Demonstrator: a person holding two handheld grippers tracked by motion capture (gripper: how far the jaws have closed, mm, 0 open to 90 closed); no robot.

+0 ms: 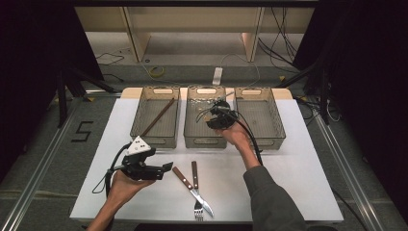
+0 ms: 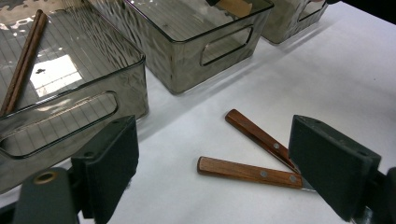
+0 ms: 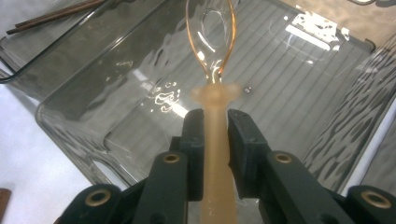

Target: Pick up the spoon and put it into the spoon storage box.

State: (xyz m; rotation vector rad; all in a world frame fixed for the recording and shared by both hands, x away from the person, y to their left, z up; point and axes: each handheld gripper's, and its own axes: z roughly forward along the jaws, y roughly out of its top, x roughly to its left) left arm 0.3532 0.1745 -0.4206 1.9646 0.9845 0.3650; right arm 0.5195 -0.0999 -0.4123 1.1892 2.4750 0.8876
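Left hand-held gripper [image 1: 166, 167]: jaws wide apart, held low, pointing right.
Right hand-held gripper [image 3: 215, 140]: jaws clamped, arm stretched forward.

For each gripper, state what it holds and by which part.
Right gripper clamps a spoon by its pale handle; left gripper holds nothing.

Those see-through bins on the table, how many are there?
3, side by side along the table's far edge: left bin with chopsticks, middle bin under the right tongs, right bin.
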